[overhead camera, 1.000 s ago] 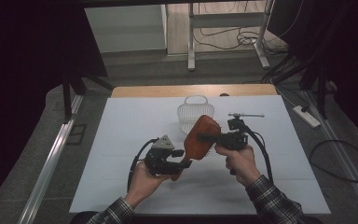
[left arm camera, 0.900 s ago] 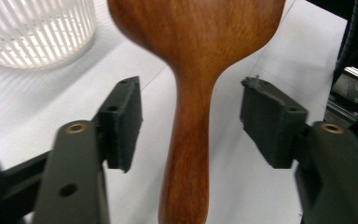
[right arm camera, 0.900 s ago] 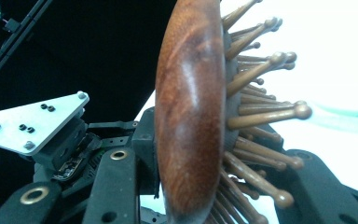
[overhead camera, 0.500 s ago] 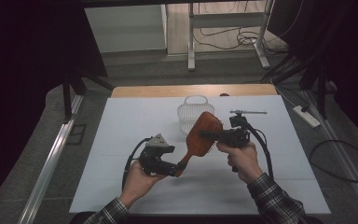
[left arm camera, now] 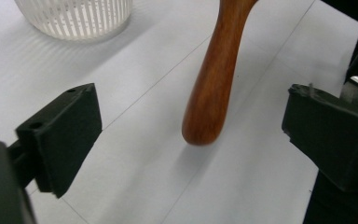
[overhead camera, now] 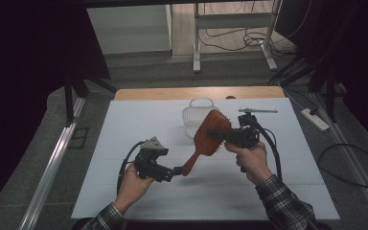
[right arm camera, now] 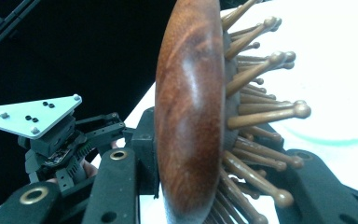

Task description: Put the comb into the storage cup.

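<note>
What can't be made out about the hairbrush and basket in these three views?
- Wooden hairbrush: its head is cut off by the top edge in the left gripper view; in the right gripper view its handle is hidden behind the head.
- White basket: contents unreadable in the high view, partly hidden behind the brush head; cut off by the top edge in the left gripper view.

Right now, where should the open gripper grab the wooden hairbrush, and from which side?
Probably the handle. It is slim and rounded, narrow enough for the left gripper, whose jaws have just been opening and now stand apart on either side of the handle's tip without touching it. Come at it end-on, from the tip. The wide head is already clamped in the right gripper, with pins sticking out of one face.
</note>
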Motion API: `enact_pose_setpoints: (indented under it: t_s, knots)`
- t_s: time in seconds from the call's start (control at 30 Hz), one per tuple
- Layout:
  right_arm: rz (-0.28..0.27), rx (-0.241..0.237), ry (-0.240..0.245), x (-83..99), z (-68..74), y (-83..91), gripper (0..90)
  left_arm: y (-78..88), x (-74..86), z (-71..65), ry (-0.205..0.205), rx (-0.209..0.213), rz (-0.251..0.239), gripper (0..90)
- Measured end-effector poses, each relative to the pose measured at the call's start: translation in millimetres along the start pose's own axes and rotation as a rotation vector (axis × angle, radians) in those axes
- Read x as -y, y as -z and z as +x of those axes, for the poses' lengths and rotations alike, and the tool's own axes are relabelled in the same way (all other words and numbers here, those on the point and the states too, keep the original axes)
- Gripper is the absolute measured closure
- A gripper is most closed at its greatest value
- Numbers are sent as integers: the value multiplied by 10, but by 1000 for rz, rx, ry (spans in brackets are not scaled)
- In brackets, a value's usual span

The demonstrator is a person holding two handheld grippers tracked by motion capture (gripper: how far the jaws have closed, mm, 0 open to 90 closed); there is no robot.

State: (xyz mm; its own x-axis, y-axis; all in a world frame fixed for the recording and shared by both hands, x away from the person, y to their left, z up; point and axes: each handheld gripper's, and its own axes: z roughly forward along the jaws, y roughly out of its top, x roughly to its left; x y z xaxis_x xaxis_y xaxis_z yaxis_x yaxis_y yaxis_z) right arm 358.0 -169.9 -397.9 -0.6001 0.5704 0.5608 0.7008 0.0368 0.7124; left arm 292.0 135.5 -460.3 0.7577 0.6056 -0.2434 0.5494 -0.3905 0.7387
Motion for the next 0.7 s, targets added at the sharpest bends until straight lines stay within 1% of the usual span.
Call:
enact_pose_setpoints:
  t_s: [0.07,0.17,0.23,0.33,0.47,0.7]
  knots:
    - [-7,9,10,-22,2,18,563,34,32,10,-2,-1,-7,37]
    - [-14,14,12,-43,-5,32,563,60,62,22,-2,-3,-13,33]
    - [-16,14,12,-49,-9,35,563,85,90,31,-9,-13,-22,32]
    - [-20,20,14,-65,-20,41,562,115,124,51,-4,-5,-30,22]
    - [-28,25,16,-83,-29,46,562,151,178,59,-9,-18,-20,21]
    - [-39,27,18,-123,-35,55,561,203,258,57,-4,-33,-4,6]
